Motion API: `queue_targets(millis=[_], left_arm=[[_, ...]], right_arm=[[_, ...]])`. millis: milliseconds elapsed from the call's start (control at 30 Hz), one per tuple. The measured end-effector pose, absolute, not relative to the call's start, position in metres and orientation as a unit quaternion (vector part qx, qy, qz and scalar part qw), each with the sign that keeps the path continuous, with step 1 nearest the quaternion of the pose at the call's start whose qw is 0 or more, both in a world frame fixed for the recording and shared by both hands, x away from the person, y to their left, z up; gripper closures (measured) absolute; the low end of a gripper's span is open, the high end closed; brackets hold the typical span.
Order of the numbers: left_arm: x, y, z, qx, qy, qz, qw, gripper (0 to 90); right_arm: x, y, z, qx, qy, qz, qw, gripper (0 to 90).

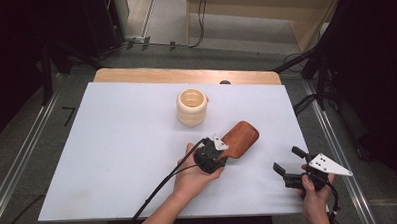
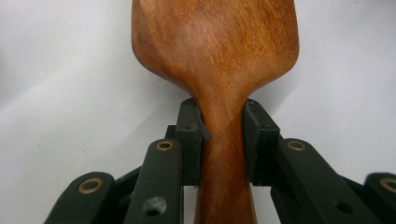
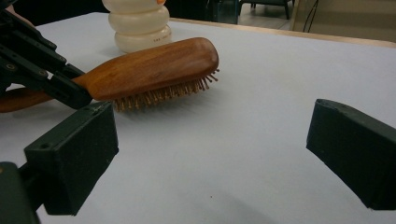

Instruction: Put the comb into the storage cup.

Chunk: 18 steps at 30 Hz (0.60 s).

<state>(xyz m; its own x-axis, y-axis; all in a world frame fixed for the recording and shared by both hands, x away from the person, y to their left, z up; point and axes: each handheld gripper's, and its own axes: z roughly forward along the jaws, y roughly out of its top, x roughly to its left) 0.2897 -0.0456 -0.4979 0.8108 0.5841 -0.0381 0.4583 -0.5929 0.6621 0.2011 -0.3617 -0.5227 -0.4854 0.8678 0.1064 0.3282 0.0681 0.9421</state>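
The left gripper (image 2: pixel 223 135) is closest, and its two black jaws squeeze the thin neck of a wooden brush (image 2: pixel 217 56). The wood is smooth, shiny and red-brown, and it spreads out wide and round above the jaws. The pads (image 2: pixel 190 135) are flat, dark and blocky.

From the right gripper view, the brush (image 3: pixel 154 65) shows its underside: rows of thin wooden pins poke down at the white table (image 3: pixel 261 121). There it lies low, with its pins just at the table and its handle end in the left gripper's jaws. From the high view you see its plain rounded back (image 1: pixel 240 138) near the middle of the table (image 1: pixel 112 145), with the left gripper (image 1: pixel 223 153) at its handle.

The right gripper (image 1: pixel 287 165) hovers near the table's right edge, well apart from the brush. Its jaws stand wide open and hold nothing.

A cream cup (image 1: pixel 192 106) with bumpy, ring-shaped sides stands behind the brush, near but apart. Nothing lies between brush and cup.
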Motion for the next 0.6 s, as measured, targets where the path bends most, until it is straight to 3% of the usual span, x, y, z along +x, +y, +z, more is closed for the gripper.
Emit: queue_targets(millis=[600], left_arm=[[0.281,-0.024,-0.488,0.860,0.293,0.121,0.400,71.8]], right_arm=[[0.201,-0.361,-0.523,0.437,0.685,0.522,0.259,0.4]])
